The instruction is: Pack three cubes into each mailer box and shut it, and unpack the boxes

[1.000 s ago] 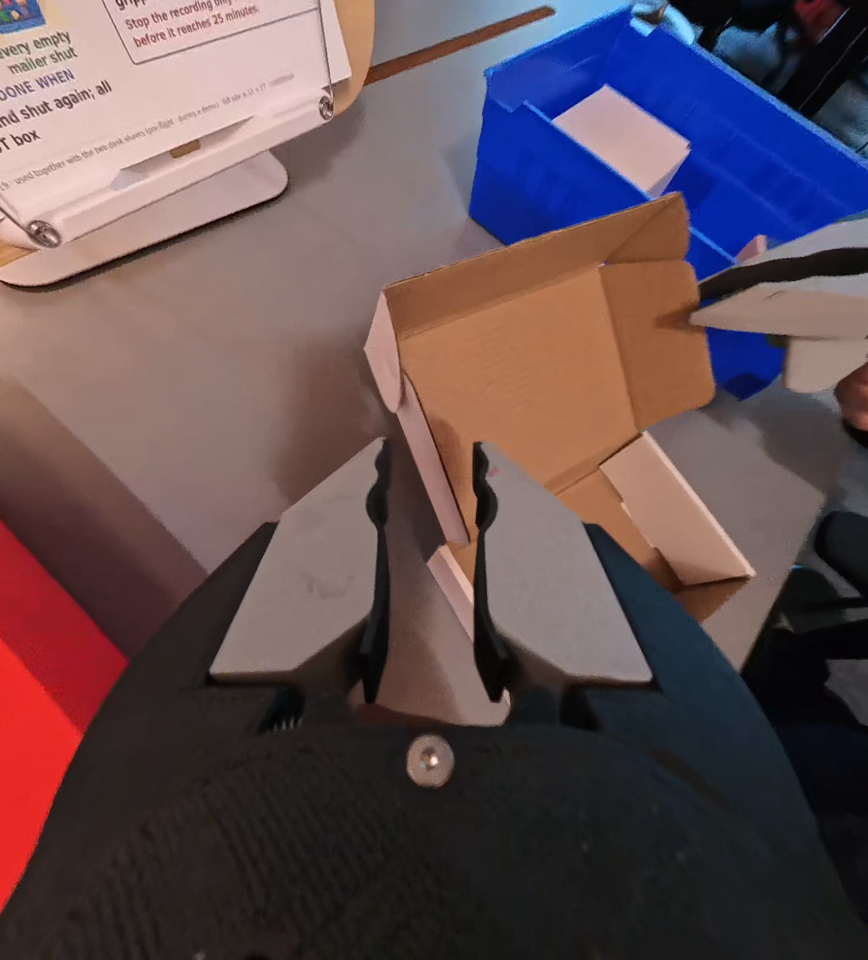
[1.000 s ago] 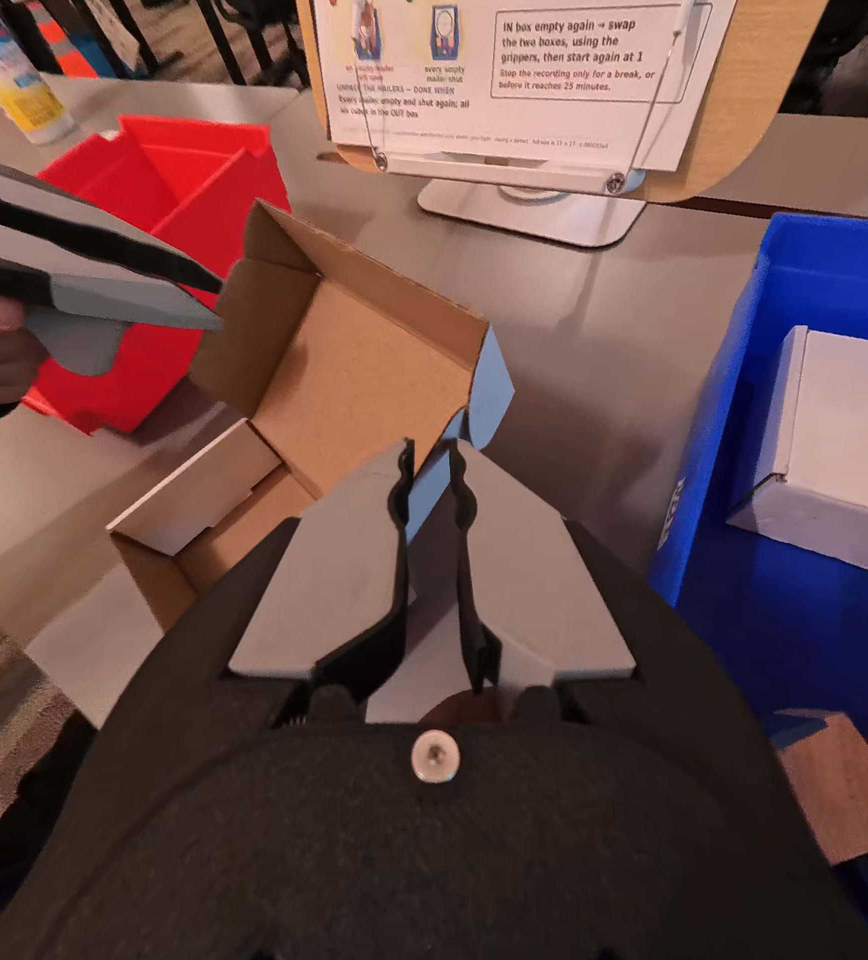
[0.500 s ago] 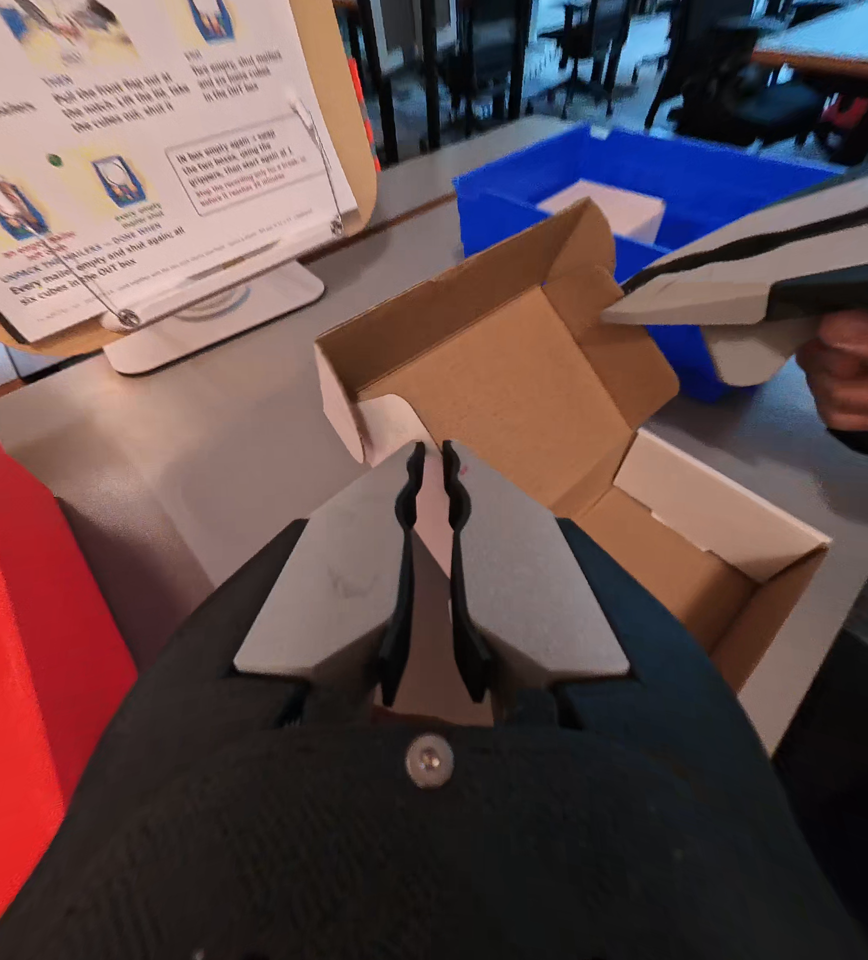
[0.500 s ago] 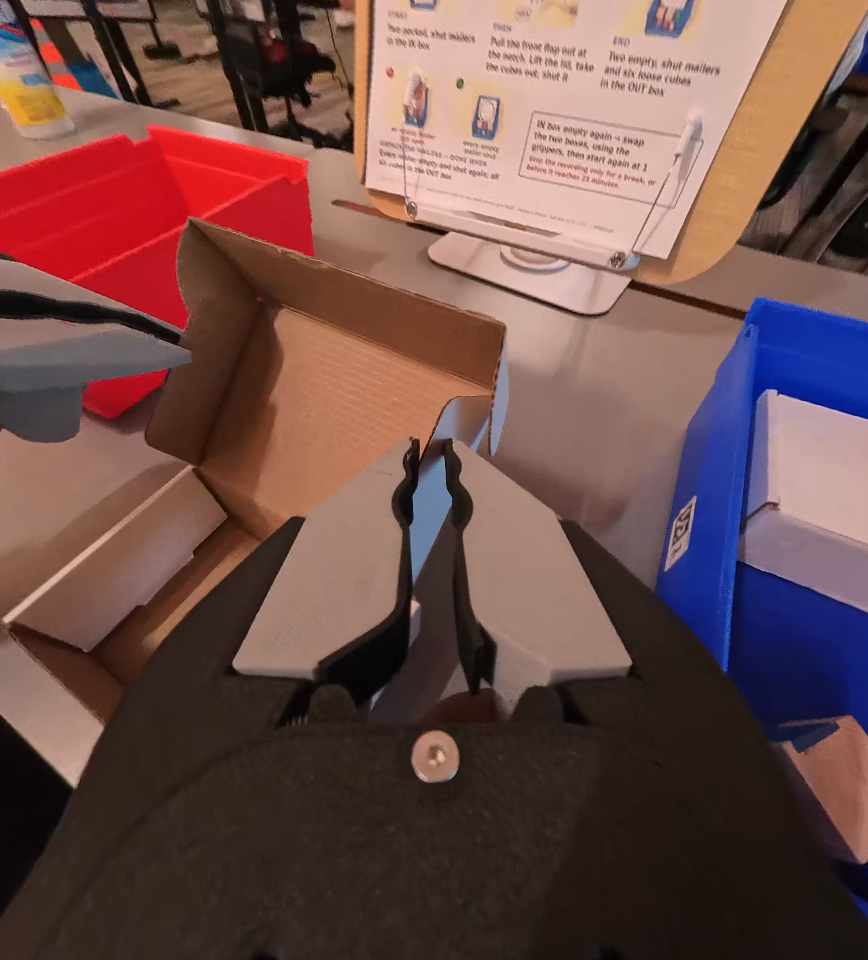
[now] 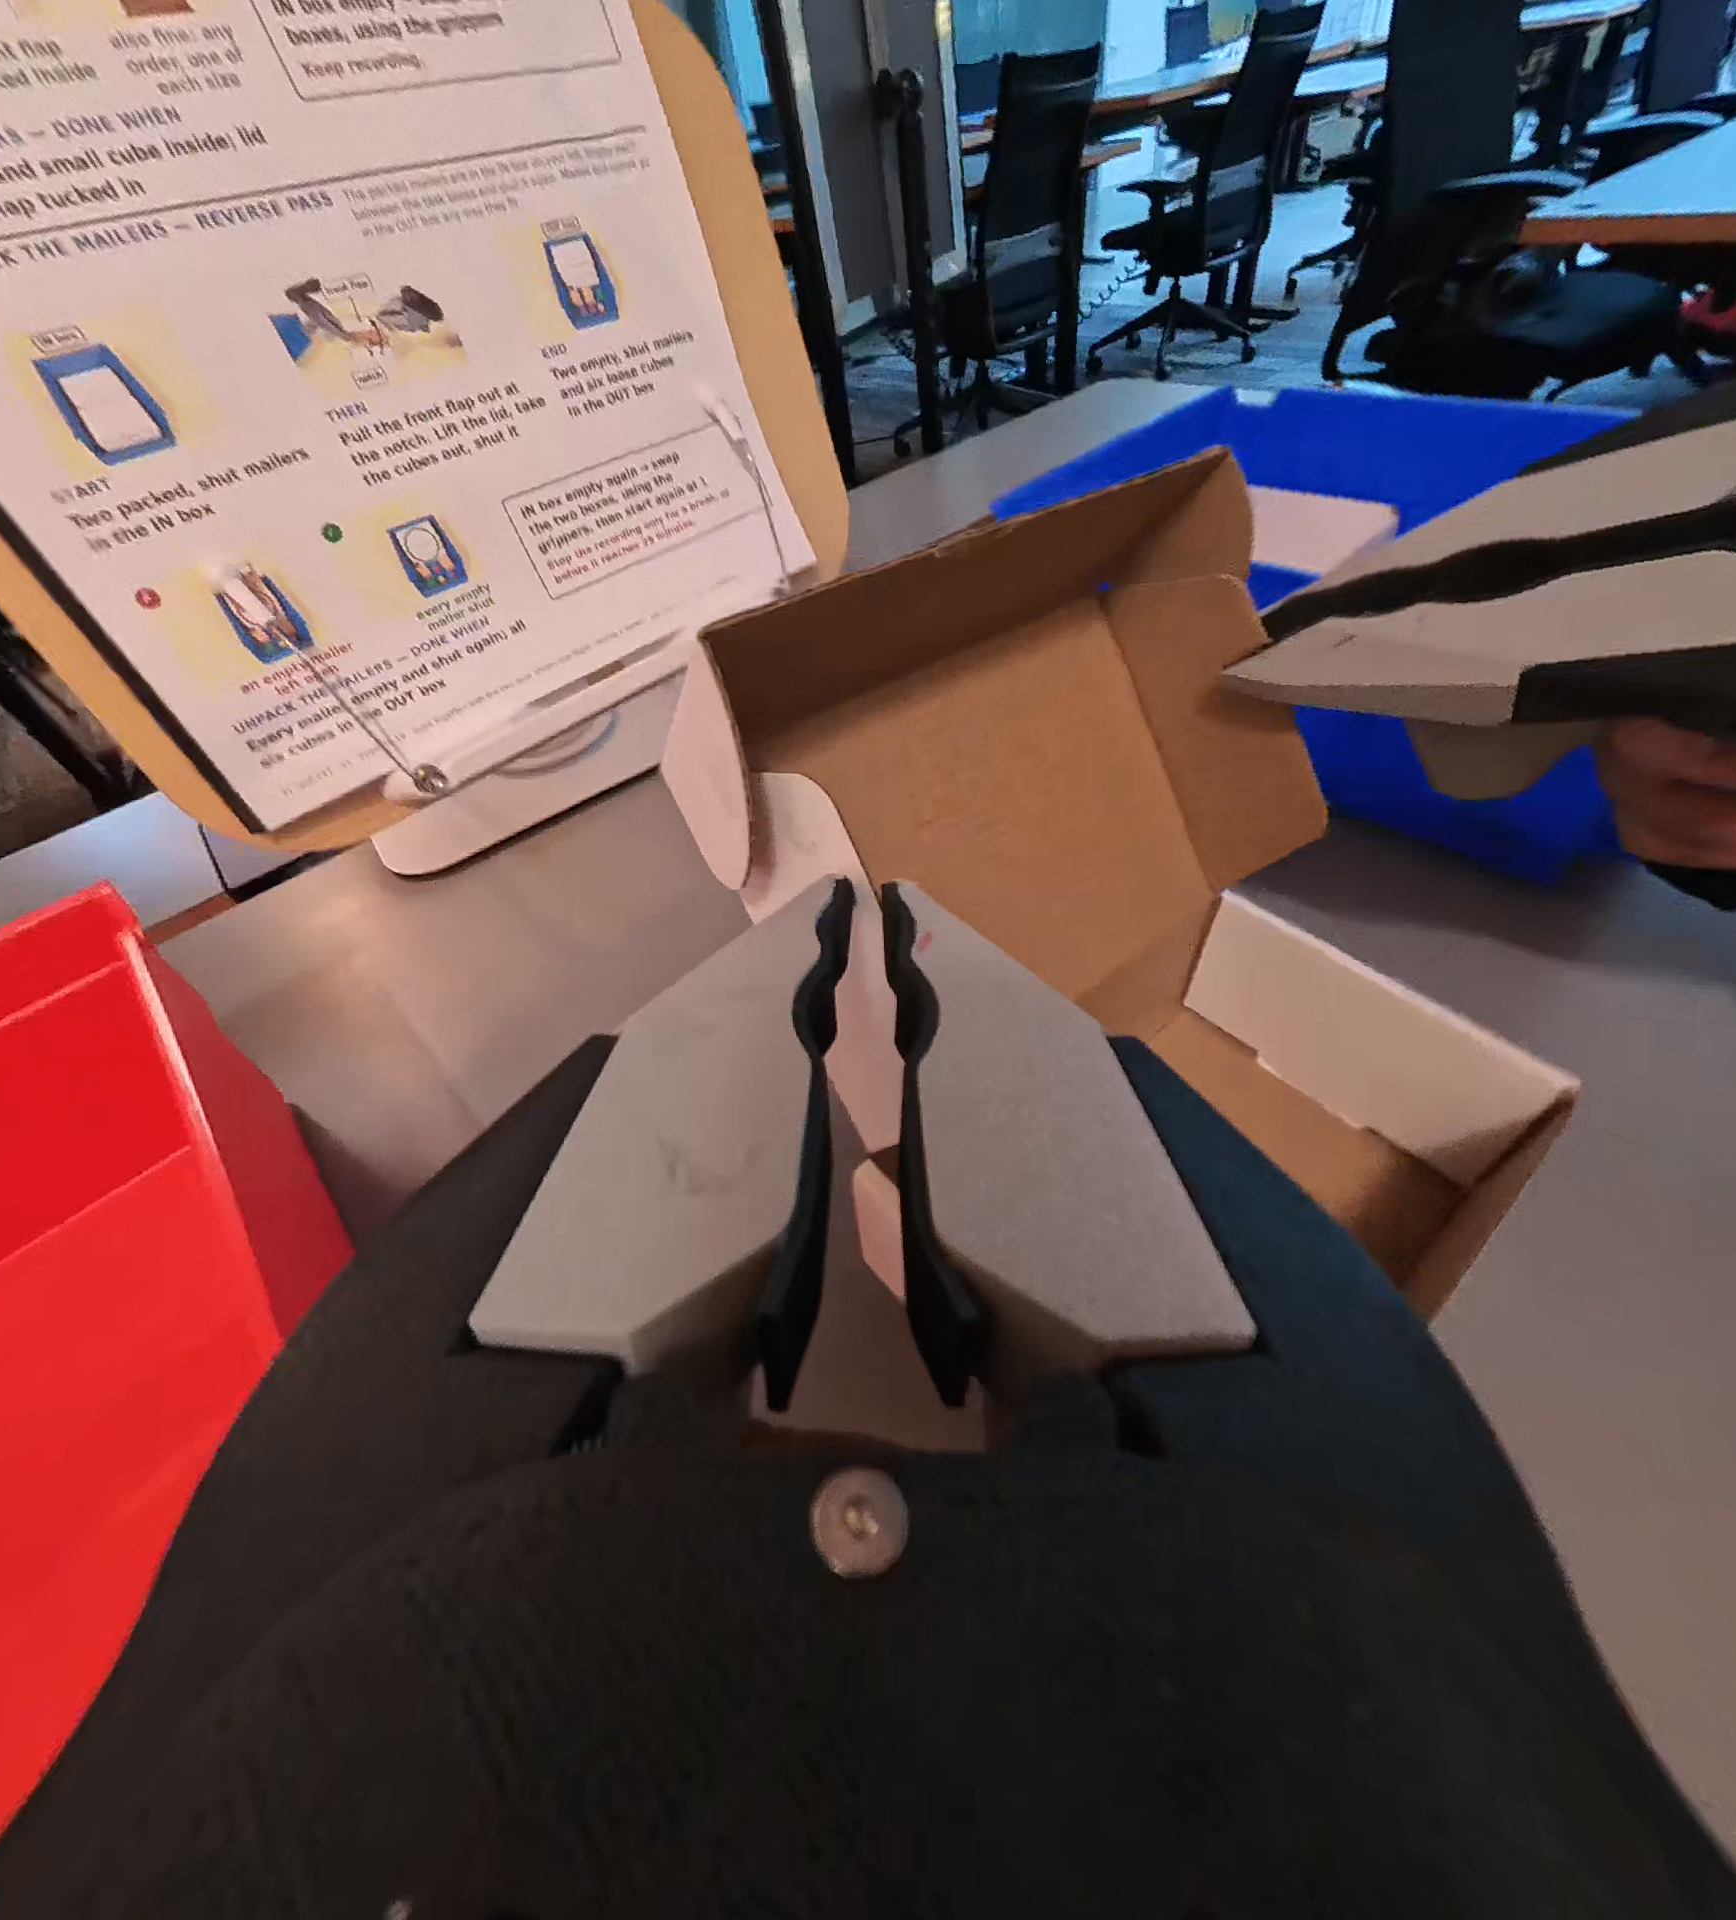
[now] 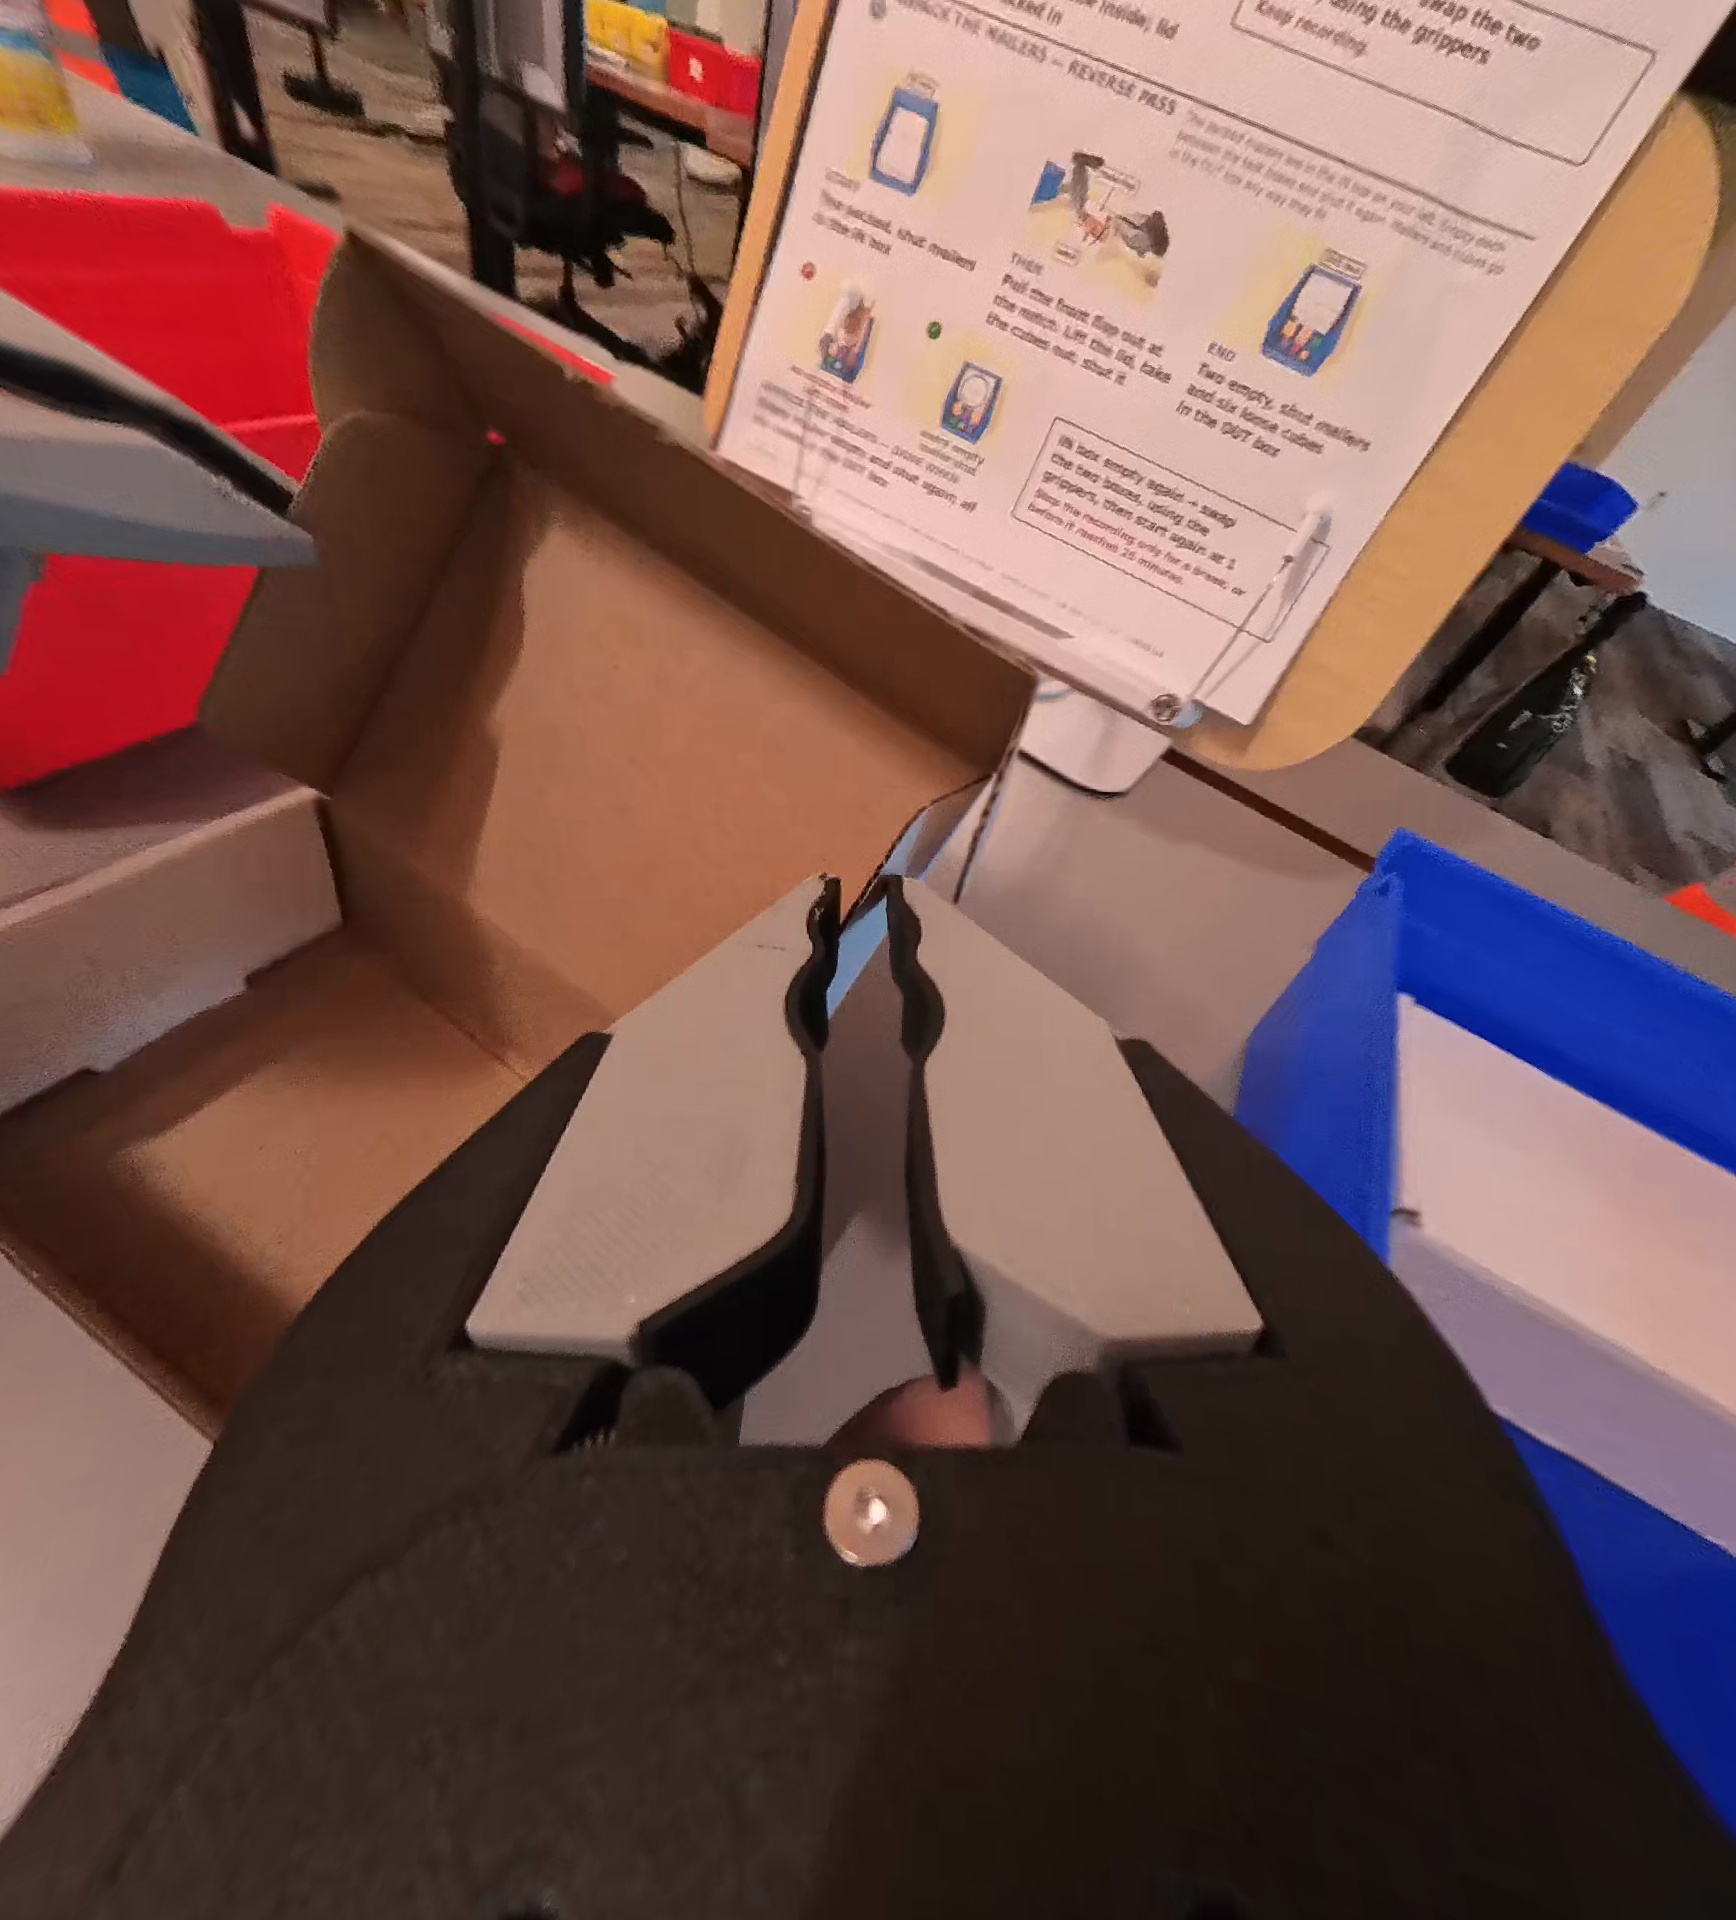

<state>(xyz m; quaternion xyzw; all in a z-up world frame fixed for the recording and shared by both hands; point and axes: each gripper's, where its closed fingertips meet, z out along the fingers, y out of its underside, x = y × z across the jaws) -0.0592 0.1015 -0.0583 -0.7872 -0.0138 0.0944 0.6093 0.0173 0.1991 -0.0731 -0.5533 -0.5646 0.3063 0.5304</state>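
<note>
An open cardboard mailer box (image 5: 999, 810) stands on the grey table with its lid raised upright. What shows of its inside (image 6: 220, 1143) holds no cubes. My left gripper (image 5: 862, 894) is shut on the lid's left side flap, whose white outer face shows between the fingers. My right gripper (image 6: 856, 888) is shut on the lid's right side flap. Each gripper also shows in the other view, the right one (image 5: 1269, 639) at the right flap's edge and the left one (image 6: 292, 520) at the left flap.
A blue bin (image 6: 1311, 1091) on the right holds a shut white mailer (image 6: 1570, 1195); the bin also shows in the left wrist view (image 5: 1383, 748). A red bin (image 5: 43, 1247) stands on the left. An instruction sheet on a stand (image 5: 324, 416) is behind the box. About 12 cm separates my left fingertips from my right.
My left gripper's jaws have narrowed onto the left flap. Both grippers have tilted upward with the flaps, and the lid stands more upright than before.
</note>
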